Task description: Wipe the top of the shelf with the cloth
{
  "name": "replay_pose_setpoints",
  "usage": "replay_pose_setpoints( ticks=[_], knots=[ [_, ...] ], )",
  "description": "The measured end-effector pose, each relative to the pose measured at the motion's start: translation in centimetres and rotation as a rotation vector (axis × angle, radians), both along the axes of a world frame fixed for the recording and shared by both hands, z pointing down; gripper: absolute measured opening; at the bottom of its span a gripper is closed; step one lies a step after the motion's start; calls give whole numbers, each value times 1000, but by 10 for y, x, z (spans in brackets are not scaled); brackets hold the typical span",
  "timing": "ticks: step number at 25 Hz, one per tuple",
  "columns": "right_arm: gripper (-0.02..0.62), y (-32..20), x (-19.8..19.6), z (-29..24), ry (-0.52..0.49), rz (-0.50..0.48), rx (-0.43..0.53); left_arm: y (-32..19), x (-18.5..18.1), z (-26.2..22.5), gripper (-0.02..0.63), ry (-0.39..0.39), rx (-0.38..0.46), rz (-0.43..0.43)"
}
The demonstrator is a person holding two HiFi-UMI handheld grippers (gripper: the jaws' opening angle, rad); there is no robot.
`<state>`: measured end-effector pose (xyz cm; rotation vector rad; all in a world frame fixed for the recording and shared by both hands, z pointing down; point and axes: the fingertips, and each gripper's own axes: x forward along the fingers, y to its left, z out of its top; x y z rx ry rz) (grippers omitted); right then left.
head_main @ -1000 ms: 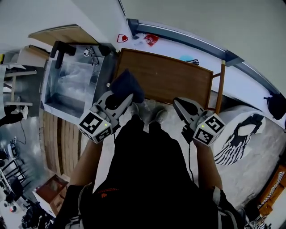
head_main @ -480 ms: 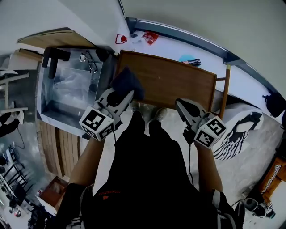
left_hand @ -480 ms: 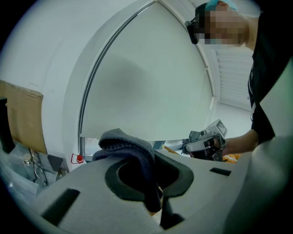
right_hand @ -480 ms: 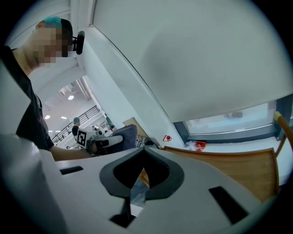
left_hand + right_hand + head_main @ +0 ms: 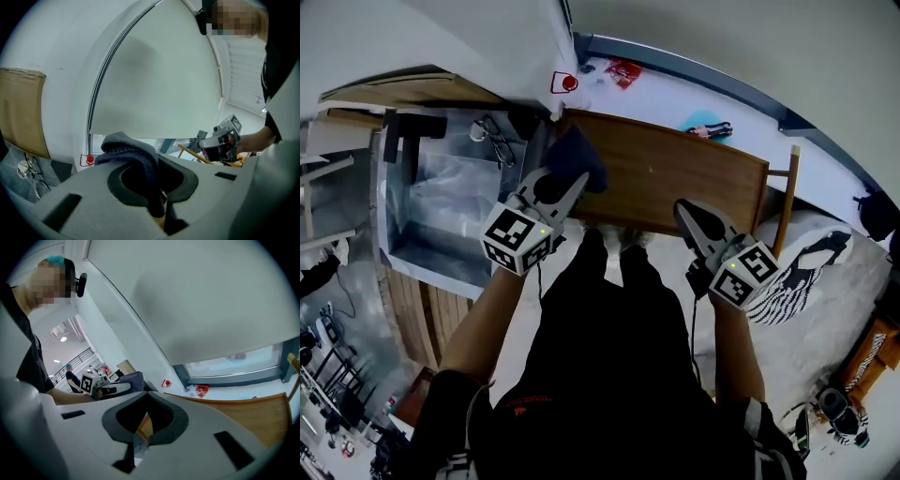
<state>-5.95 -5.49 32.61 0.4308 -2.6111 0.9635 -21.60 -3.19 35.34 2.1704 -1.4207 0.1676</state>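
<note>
Cloth (image 5: 575,157): dark blue, knitted, bunched, clamped by left gripper (image 5: 565,184) over left edge of smooth rectangular wooden shelf top (image 5: 675,178). Right gripper (image 5: 692,214) closed, empty.

Clear bin (image 5: 431,266), red packet (image 5: 624,73)

Dark, coarse-knit cloth (image 5: 577,159); smooth matt brown wooden shelf top (image 5: 675,178); translucent glossy plastic bin (image 5: 431,264).

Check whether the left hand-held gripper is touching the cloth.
Touching. The left gripper view shows the jaws of the left hand-held gripper closed on the dark cloth, which drapes over them.
</note>
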Motion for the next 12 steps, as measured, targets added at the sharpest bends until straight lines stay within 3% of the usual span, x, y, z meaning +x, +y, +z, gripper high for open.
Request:
replay_pose_setpoints(
  ticks=[12],
  knots=[
    [5,-23,-14,41,36,-21,-45,-39,-22,77,49,-104,-147,-35]
  ],
)
